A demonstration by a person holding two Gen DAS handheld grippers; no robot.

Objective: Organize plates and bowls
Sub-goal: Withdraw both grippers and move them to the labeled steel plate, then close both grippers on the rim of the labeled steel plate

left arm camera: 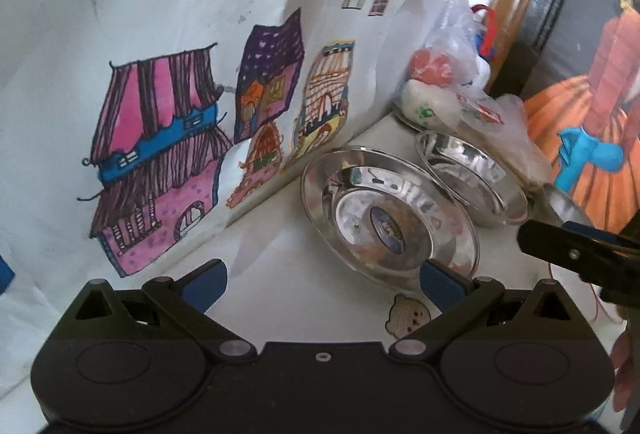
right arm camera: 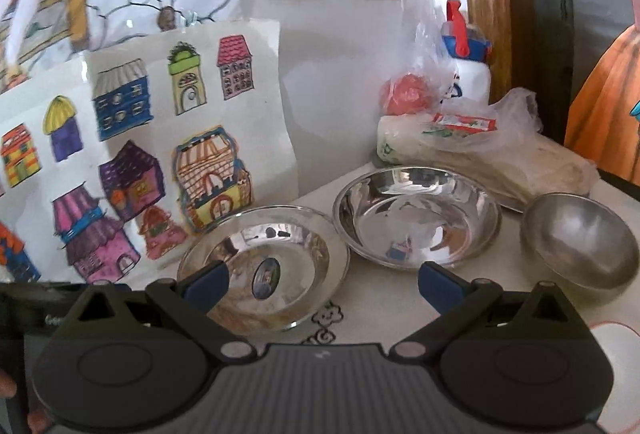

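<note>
Two shiny steel plates and a steel bowl stand on a white table. In the right wrist view the near plate carries an oval sticker, the second plate lies behind it to the right, and the round bowl sits at far right. My right gripper hangs open just in front of them, its left fingertip over the near plate's rim. In the left wrist view the sticker plate and the second plate lie ahead to the right. My left gripper is open and empty.
Plastic bags of food and a white bottle with a red and blue cap crowd the back right corner. Paper sheets with coloured house drawings lean against the wall on the left. A wooden frame rises at the right.
</note>
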